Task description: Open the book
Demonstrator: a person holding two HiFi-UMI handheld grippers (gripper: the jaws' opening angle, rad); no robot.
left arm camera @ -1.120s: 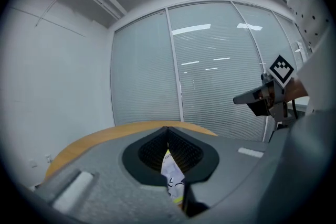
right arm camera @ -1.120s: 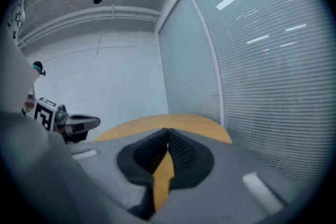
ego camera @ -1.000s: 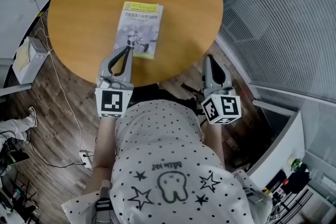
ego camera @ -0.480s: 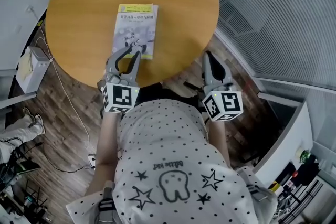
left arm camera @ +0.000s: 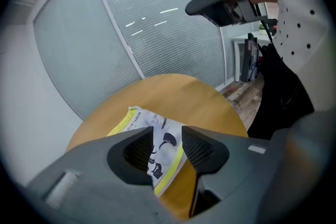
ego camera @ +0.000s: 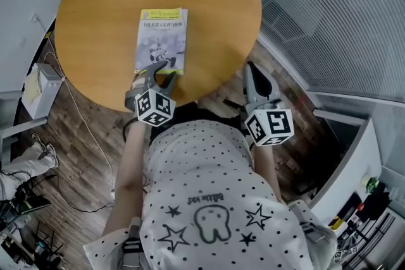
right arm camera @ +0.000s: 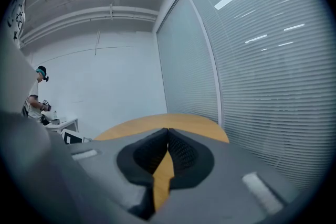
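A closed book (ego camera: pixel 161 38) with a white and yellow cover lies flat on the round wooden table (ego camera: pixel 101 3). My left gripper (ego camera: pixel 162 71) hangs over the book's near edge, tilted downward. Its jaws have just been opening and stand apart, and no pad presses on anything. In the left gripper view the book (left arm camera: pixel 142 119) shows through the gap of the left gripper (left arm camera: pixel 168 136). My right gripper (ego camera: pixel 254 71) is shut and empty at the table's near right rim, away from the book. In its own view the right gripper (right arm camera: pixel 168 132) has its tips together above the table (right arm camera: pixel 157 123).
A glass wall with blinds (ego camera: pixel 329 16) curves along the right of the table. On the wooden floor at the left are a white box (ego camera: pixel 38 88) and cables (ego camera: pixel 82 129). A person (right arm camera: pixel 37 102) stands far off by a desk.
The left gripper has dropped and tipped down toward the book's near edge, rolling as it went, and its jaws went from shut to open. The right gripper has stayed still.
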